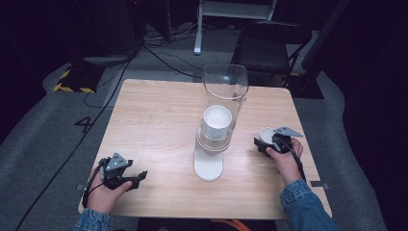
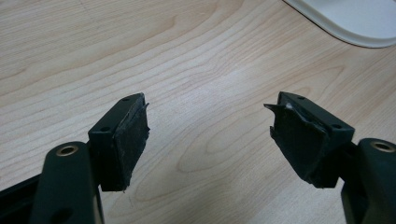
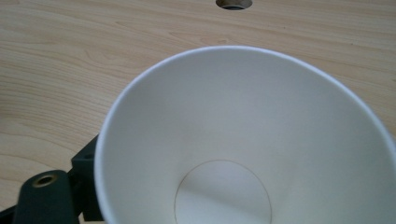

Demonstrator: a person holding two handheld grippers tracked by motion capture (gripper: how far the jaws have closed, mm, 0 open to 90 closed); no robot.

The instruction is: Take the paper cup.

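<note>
A clear plastic cup dispenser [image 1: 225, 86] stands upright at the table's middle on a white base [image 1: 208, 166], with a stack of white paper cups [image 1: 216, 122] inside it. My right gripper [image 1: 263, 142] is to its right, shut on a single white paper cup [image 1: 267, 133]. In the right gripper view, the cup's empty inside [image 3: 243, 140] faces the camera, and one black finger [image 3: 86, 161] shows at its left. My left gripper [image 1: 139, 177] rests low at the table's front left, open [image 2: 210, 121] over bare wood. A corner of the white base [image 2: 359, 18] lies beyond it.
The wooden table [image 1: 159, 115] has a small round hole [image 3: 233, 3] ahead of the held cup. Behind the table stand a dark folding chair [image 1: 269, 43] and a white stand leg [image 1: 198, 45]. Cables and yellow-black tape [image 1: 72, 82] lie on the grey floor.
</note>
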